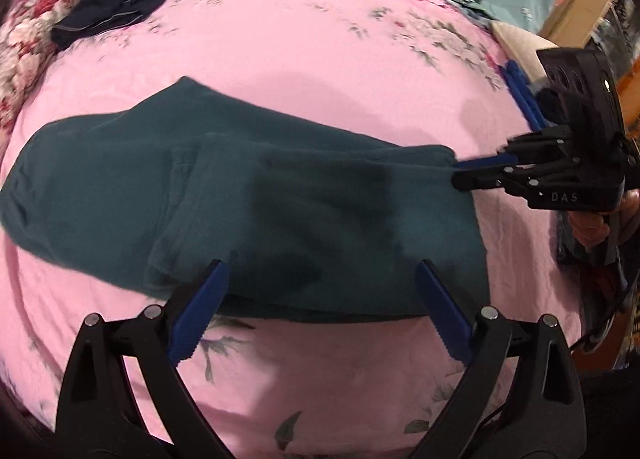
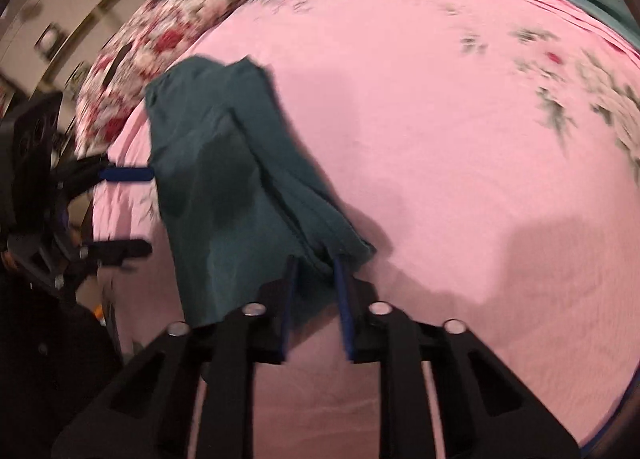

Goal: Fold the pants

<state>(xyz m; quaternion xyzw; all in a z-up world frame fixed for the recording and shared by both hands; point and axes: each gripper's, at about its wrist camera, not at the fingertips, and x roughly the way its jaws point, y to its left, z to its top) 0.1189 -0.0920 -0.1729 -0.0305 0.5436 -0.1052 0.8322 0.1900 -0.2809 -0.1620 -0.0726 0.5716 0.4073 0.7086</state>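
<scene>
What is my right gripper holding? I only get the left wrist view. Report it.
Observer: The right gripper is shut on a bunched corner of the teal pants.
Operator: Now give me my left gripper from that side.
Observer: The left gripper is open and grips nothing. Its fingertips sit at the pants' side edge, over the pink sheet.

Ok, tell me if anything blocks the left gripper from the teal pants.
Nothing visible does. The left gripper hangs open right at the teal pants' near edge, with only bare pink sheet below it.
</scene>
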